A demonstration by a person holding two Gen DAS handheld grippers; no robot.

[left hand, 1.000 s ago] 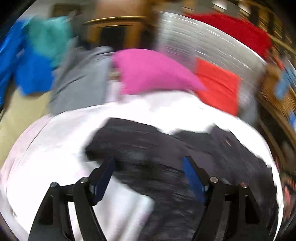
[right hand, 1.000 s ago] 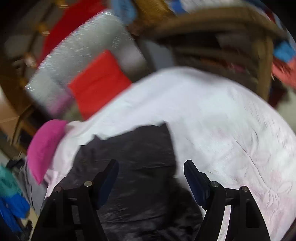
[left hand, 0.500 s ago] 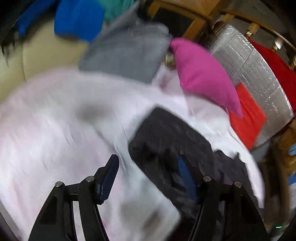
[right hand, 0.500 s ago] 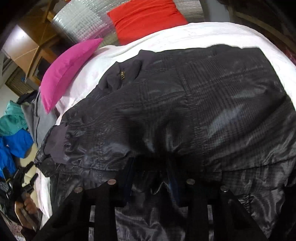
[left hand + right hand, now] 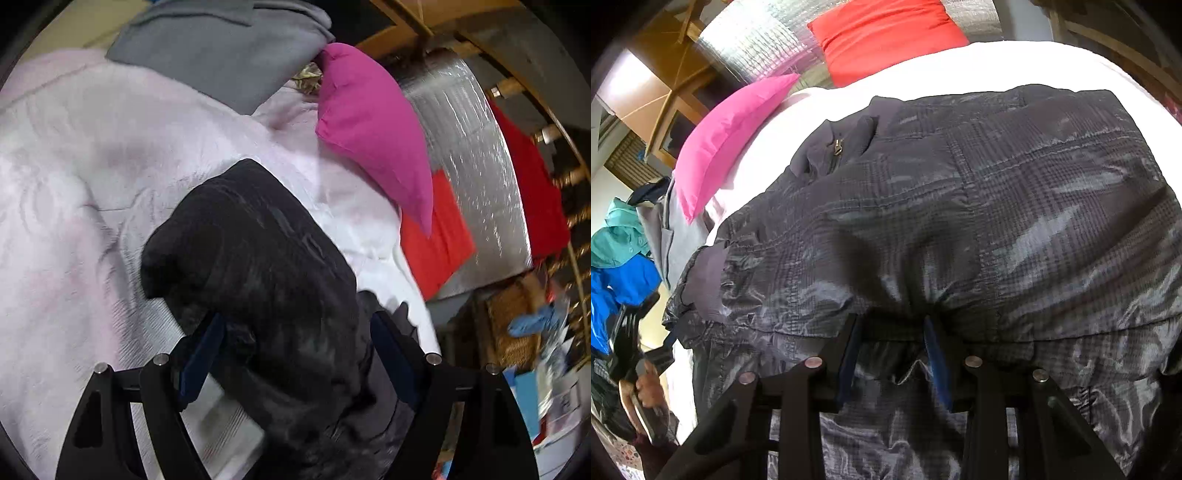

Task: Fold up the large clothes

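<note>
Right wrist view looks down on a dark checked jacket (image 5: 960, 206) spread over a pale pink bedspread (image 5: 960, 62), its zipped collar toward the upper left. The right gripper (image 5: 892, 339) has its jaws drawn in close on a gathered fold of the jacket's near hem, the blue pads pressing the bunched cloth between them. At the far left edge of this view a hand (image 5: 646, 387) holds the other tool beside the bed. Left wrist view shows the left gripper (image 5: 295, 332) with its jaws opening wide; a rumpled dark part of the same jacket (image 5: 258, 258) lies between the fingers, but the pads stand clear of it and do not pinch it. That part of the jacket rests on the bedspread (image 5: 74, 166), near the bed's edge. Beyond it a bright pink pillow (image 5: 373, 125) leans against a silvery quilted panel (image 5: 469, 147), with a red cushion (image 5: 436, 236) just below the pillow's tip. A grey garment (image 5: 221, 44) lies at the head of the bed, touching the pillow's upper end.
</note>
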